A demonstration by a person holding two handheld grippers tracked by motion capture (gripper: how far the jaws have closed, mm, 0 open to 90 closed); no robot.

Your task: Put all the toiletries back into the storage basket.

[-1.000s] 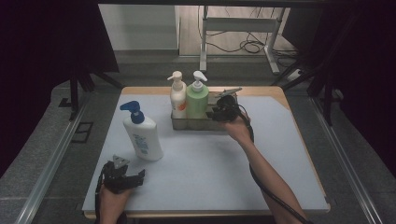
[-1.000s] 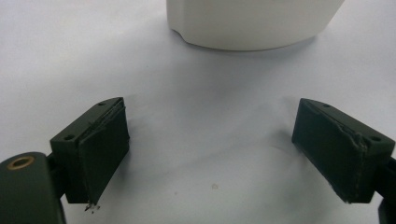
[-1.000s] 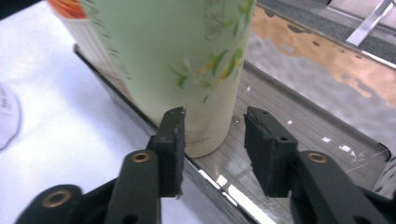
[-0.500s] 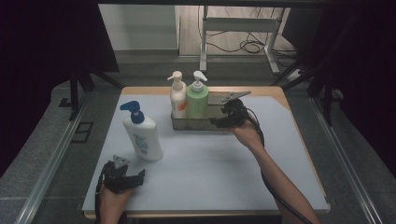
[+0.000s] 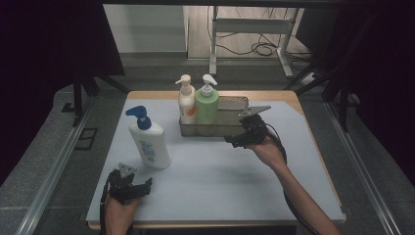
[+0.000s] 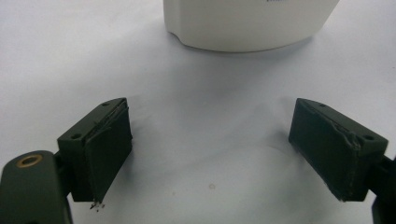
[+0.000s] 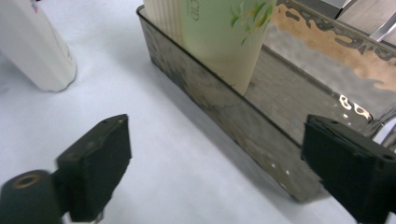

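Right gripper (image 5: 234, 140) at frame centre-right, matte black jaws just been opening, now spread wide, nothing between. Dull metal tray (image 5: 230, 128), rectangular with scuffed walls, sits upper centre just beside it, holding glossy green pump bottle (image 5: 207, 104) and cream pump bottle (image 5: 186, 100). Left gripper (image 5: 147, 184) lower left, jaws spread over smooth white mat (image 5: 215, 181), near rounded white blue-pump bottle (image 5: 149, 143).
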